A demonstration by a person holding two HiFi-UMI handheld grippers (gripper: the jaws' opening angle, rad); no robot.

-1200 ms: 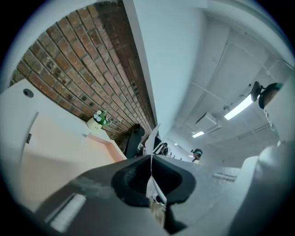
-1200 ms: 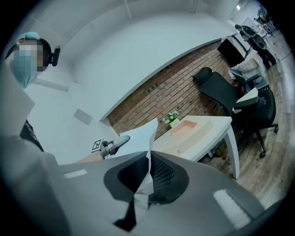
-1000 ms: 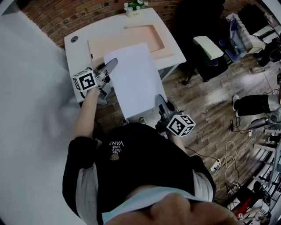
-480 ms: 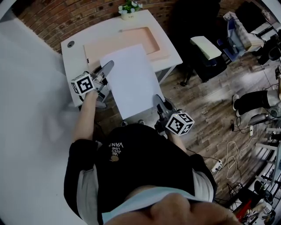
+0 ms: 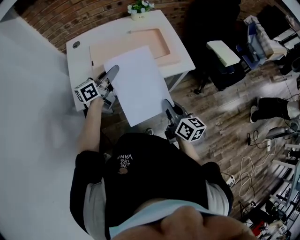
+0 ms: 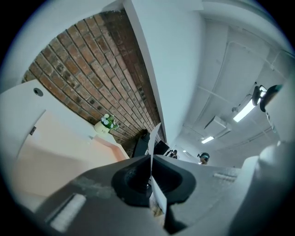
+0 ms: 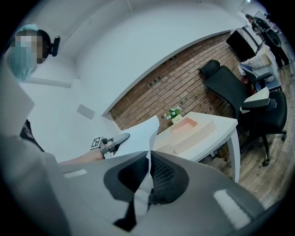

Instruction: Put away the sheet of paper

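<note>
Sheet of paper (image 5: 137, 86) over white table (image 5: 78, 65); peach tray (image 5: 131, 40), flower pot (image 5: 139, 9) beyond.

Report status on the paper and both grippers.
Left gripper shut on sheet of paper, left edge. Right gripper shut on its near right corner. Sheet held partly over pink tray on white table. No obstruction seen.

Tray (image 5: 123, 44) partly hidden behind sheet (image 5: 137, 84)
</note>
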